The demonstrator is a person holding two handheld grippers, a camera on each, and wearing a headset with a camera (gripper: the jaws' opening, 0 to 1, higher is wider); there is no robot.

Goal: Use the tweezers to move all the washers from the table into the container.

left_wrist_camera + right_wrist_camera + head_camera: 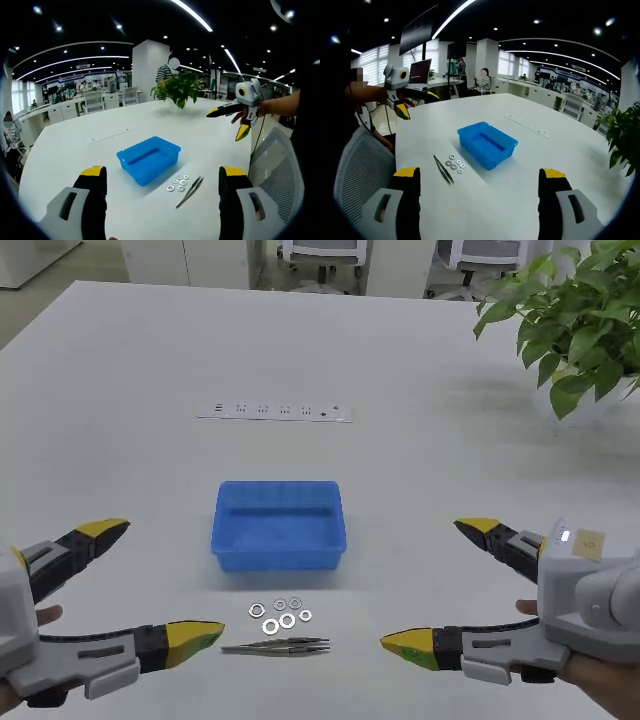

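Note:
Several small metal washers (280, 613) (178, 182) (455, 164) lie in a cluster on the white table just in front of the blue container (279, 524) (149, 158) (487, 143). Metal tweezers (277, 646) (190, 191) (443, 170) lie flat right below the washers. My left gripper (160, 580) (163, 180) is open at the left of them, above the table. My right gripper (440, 585) (479, 181) is open at the right. Both hold nothing. The right gripper (227, 123) also appears in the left gripper view, and the left gripper (415, 104) in the right gripper view.
A white strip with printed marks (274, 412) lies beyond the container. A potted plant (575, 315) (179, 89) (623, 136) stands at the far right of the table. Chairs stand past the far edge; people sit at distant desks.

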